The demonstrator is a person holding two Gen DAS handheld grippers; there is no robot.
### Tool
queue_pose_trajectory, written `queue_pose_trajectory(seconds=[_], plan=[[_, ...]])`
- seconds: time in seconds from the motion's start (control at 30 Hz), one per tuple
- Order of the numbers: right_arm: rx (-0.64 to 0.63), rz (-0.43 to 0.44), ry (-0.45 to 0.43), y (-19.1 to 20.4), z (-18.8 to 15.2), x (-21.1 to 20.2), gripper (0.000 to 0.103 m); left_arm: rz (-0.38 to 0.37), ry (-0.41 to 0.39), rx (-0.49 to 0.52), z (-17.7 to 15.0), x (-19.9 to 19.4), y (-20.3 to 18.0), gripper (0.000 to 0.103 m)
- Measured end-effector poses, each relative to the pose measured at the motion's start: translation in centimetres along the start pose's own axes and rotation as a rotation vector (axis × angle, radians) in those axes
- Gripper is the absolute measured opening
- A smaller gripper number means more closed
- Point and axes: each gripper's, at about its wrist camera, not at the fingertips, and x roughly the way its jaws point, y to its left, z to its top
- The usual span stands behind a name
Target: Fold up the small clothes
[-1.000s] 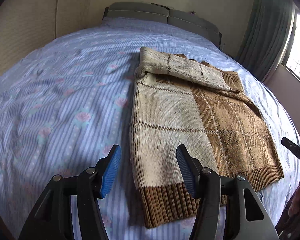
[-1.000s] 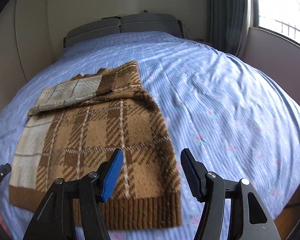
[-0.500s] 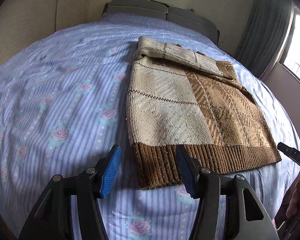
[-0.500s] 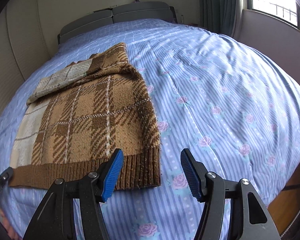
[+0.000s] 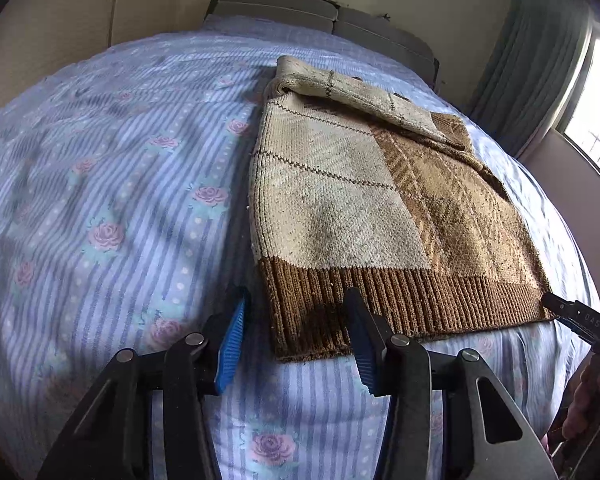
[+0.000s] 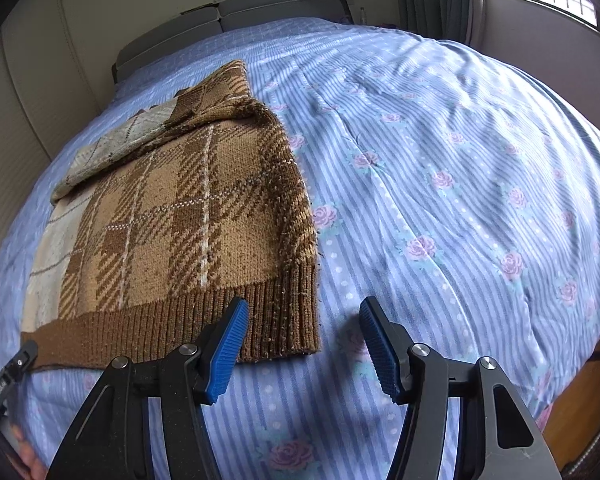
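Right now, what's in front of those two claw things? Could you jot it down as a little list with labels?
Garment: knitted sweater, half cream, half brown plaid, lying flat
Sleeves: folded across its top
Hem: ribbed brown band, nearest the grippers
Surface: bed with blue striped floral sheet
Left gripper: jaws closing, hem corner in the gap, pads not pressing it
Right gripper: open, at the other hem corner, holding nothing
Background: grey headboard, curtain and window
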Motion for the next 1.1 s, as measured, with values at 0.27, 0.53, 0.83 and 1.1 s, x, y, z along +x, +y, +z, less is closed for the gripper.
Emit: queue_pose_trajectory(seconds=[0.27,0.53,0.83,1.1], plan=[[0.044,0.070,0.043,-0.4,-0.4,0.5,0.040,-0.001,0.016,-0.004,-0.3,0.3,-0.2,0.045],[0.091,0.157,0.076,-0.8,-0.4,0.9,0.021,-0.022,0.029,0.001,-0.5,0.6,-0.8,0.012],[0.104,0.178,0.036,-0.8,0.1,-0.8,0.010,-0.020,-0.015,-0.030,-0.4,-0.9,-0.3,0.010],[0.106,0.207,-0.023,-0.7,-0.2,-4.0,0.009,-0.009,-0.072,-0.008,0.0,-3.6,-0.5,0.009]])
